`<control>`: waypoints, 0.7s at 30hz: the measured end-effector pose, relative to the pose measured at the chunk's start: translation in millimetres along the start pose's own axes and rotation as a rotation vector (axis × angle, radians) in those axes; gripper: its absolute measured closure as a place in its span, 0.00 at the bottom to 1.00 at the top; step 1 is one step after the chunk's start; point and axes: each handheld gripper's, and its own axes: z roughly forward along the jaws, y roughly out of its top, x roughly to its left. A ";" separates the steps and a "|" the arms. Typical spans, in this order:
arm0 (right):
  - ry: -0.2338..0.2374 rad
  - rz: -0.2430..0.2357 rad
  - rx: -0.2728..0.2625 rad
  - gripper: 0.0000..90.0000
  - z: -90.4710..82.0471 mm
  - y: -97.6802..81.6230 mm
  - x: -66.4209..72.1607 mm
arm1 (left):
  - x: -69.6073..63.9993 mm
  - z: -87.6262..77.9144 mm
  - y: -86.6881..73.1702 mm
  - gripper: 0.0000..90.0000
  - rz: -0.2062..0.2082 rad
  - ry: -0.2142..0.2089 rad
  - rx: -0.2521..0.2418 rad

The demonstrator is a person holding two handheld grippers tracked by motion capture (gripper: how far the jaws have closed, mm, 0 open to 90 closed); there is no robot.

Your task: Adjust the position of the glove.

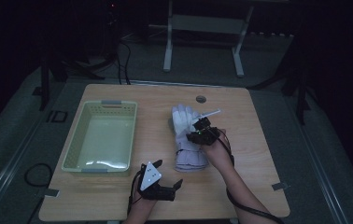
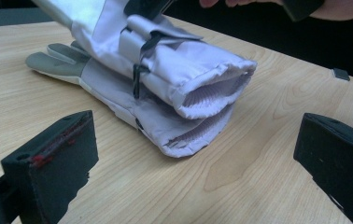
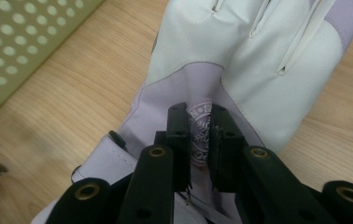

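The right gripper (image 3: 199, 135) pinches the top glove (image 3: 240, 60) of a stacked pair mid-desk (image 1: 118, 196). The left gripper (image 1: 158, 184), wide open and empty, sits near the front edge beside a basket (image 1: 76, 140).

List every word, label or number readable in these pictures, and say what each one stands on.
None can be read.
Round printed emblem on the pale lilac-and-white padded glove, pinched between the right gripper jaws: lettering too blurred and partly hidden.
Pale green perforated plastic basket: no text visible.
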 end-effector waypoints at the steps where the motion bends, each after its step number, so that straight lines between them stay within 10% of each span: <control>1: 0.002 0.004 0.005 0.89 2.3 -0.6 -0.1 | -0.1 0.1 0.0 0.00 -0.002 0.000 -0.001; 15: -0.021 0.006 0.052 0.87 11.4 -14.2 -7.3 | 0.1 0.0 -0.1 0.00 -0.004 -0.001 -0.002; 21: 0.006 -0.037 0.007 0.64 7.2 -15.5 -7.1 | 1.1 0.0 0.0 0.00 -0.016 -0.004 -0.001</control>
